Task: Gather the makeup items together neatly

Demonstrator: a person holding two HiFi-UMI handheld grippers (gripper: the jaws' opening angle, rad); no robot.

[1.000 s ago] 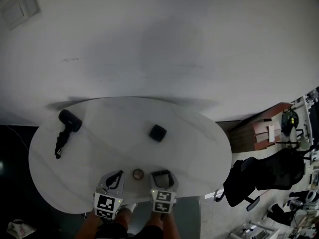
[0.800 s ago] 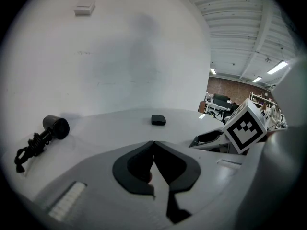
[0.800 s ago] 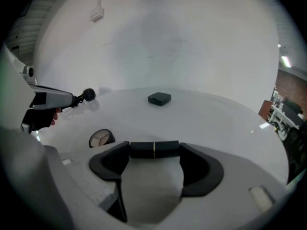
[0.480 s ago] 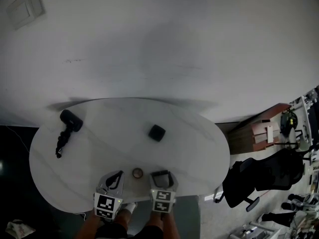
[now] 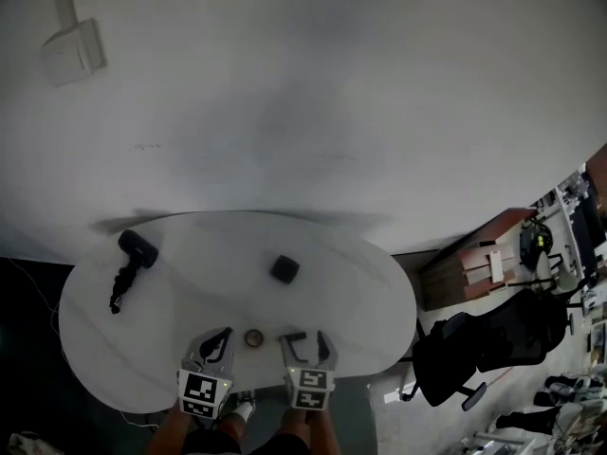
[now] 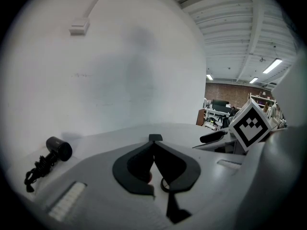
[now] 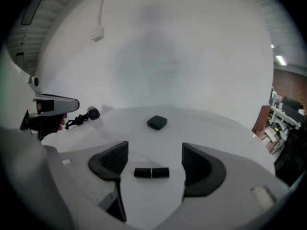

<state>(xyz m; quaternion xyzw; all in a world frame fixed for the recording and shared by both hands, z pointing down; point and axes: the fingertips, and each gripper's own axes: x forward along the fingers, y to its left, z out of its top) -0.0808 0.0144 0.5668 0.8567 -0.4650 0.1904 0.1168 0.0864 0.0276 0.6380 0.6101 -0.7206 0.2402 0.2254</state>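
Observation:
A black lipstick tube (image 7: 151, 172) lies crosswise on the white table (image 5: 351, 292), between the spread jaws of my right gripper (image 7: 154, 153), which is open and apart from it. A black square compact (image 7: 157, 122) sits farther out, mid-table (image 5: 284, 269). A small round brownish item (image 5: 254, 336) rests between the two grippers at the near edge. My left gripper (image 6: 154, 141) is shut with nothing visibly held; in the head view it (image 5: 223, 337) is left of the right gripper (image 5: 308, 341).
A black hair dryer with a coiled cord (image 5: 133, 254) lies at the table's far left, also visible as the dryer (image 6: 53, 152) in the left gripper view. A white wall stands behind the table. Office chairs (image 5: 493, 339) and desks are off to the right.
My right gripper's jaws have spread open, and the lipstick now lies loose on the table between them. The head camera has tilted, shifting the table lower in view.

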